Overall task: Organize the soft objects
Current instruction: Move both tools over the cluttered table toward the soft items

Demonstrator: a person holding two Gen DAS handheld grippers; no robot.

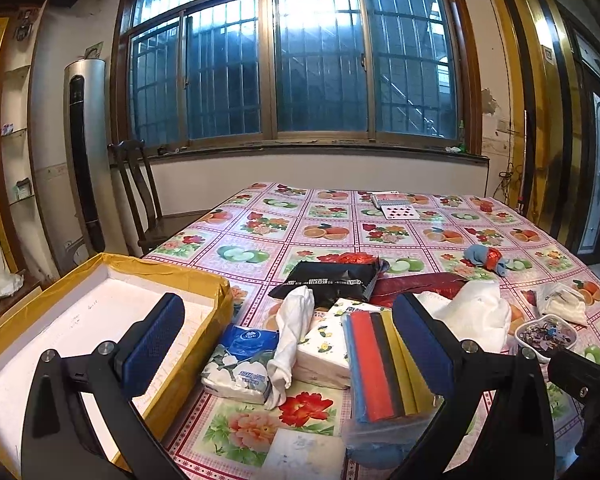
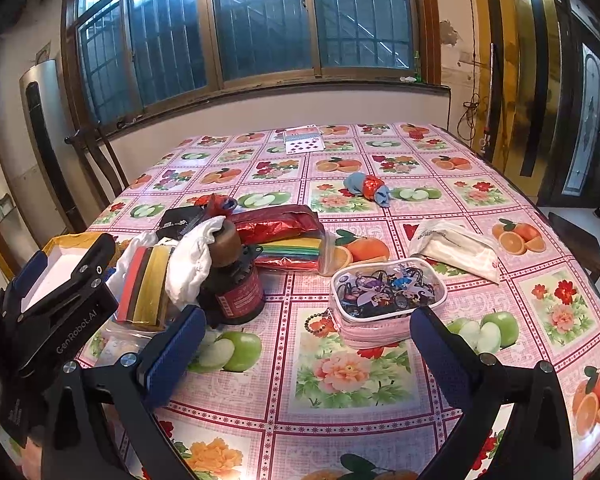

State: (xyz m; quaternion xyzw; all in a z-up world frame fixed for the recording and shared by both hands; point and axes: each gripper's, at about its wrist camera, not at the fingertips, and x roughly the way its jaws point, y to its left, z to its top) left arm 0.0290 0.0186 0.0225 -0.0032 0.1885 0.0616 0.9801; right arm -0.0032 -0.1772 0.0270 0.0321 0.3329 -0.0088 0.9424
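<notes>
My left gripper (image 1: 288, 320) is open above a pile on the fruit-print tablecloth: a blue-and-white tissue pack (image 1: 242, 364), a white sock (image 1: 290, 340), a floral napkin pack (image 1: 326, 350) and a bagged stack of coloured cloths (image 1: 384, 372). An open yellow-edged box (image 1: 100, 320) lies under its left finger. A white towel (image 1: 476, 312) sits behind its right finger. My right gripper (image 2: 306, 328) is open, low over the table, just short of a clear pink pouch (image 2: 380, 304). A small blue-and-red plush (image 2: 366, 187) lies farther back. The left gripper's body (image 2: 60, 308) shows at the right wrist view's left edge.
A dark jar with a cork lid (image 2: 232, 276) stands by the pile, with a red foil pack (image 2: 276, 220), a black snack bag (image 1: 332, 280) and a white bagged item (image 2: 456, 248) nearby. Playing cards (image 2: 302, 142) lie at the far edge. A wooden chair (image 1: 140, 196) stands left.
</notes>
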